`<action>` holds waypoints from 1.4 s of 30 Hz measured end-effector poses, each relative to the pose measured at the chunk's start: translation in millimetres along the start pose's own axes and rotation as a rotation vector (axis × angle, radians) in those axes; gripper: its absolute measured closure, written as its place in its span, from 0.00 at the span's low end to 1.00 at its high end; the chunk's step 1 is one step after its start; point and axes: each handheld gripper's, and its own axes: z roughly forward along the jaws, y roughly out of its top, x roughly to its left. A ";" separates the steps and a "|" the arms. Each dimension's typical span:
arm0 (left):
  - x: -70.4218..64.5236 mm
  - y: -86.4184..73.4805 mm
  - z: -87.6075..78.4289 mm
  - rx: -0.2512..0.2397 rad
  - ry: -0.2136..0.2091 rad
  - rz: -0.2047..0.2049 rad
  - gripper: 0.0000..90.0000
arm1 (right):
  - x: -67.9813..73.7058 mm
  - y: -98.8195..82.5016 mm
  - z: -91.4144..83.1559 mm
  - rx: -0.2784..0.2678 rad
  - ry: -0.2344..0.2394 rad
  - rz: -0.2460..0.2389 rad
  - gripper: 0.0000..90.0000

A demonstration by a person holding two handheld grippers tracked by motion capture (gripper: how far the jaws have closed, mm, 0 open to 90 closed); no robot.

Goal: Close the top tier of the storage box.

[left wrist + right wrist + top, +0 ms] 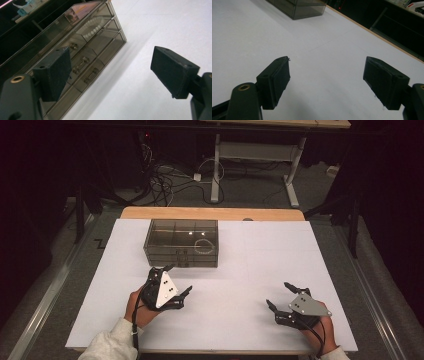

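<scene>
A drawer box point(181, 243) stands on the worktop point(250, 260), toward its far edge and left of centre. A necklace point(203, 245) lies in its right compartment. The left gripper point(176, 282) sits just before the box; the right gripper point(280, 296) is well apart, at the near right.

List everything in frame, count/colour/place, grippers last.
drawer organiser: 1, smoky translucent, far left-centre of the sheet, its handled drawer fronts facing the person
bead loop: 1, white, inside the organiser's right part
white sheet: 1, white, covering most of the table top
table: 1, light wood, edge showing past the sheet's far side
desk frame: 1, white legs, on the floor behind the table
cables: a tangle, black and white, floor behind the table
left gripper: 1, black with white plate, just in front of the organiser, jaws apart
right gripper: 1, black with grey plate, near right of the sheet, jaws apart
</scene>
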 end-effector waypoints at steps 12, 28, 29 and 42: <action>-1.2 -10.6 -7.4 0.020 -0.008 0.009 0.18 | 0.7 0.7 -0.3 -0.002 0.003 -0.001 0.24; 2.2 -33.4 -16.9 0.061 -0.011 -0.008 0.18 | 1.2 0.2 0.6 0.003 0.008 0.008 0.24; 2.3 -35.1 -17.5 0.065 -0.011 -0.010 0.18 | 1.5 0.2 0.9 0.004 0.008 0.005 0.24; 3.9 -51.4 -24.8 0.099 -0.016 -0.051 0.18 | 0.4 -0.9 1.3 0.006 0.007 0.020 0.24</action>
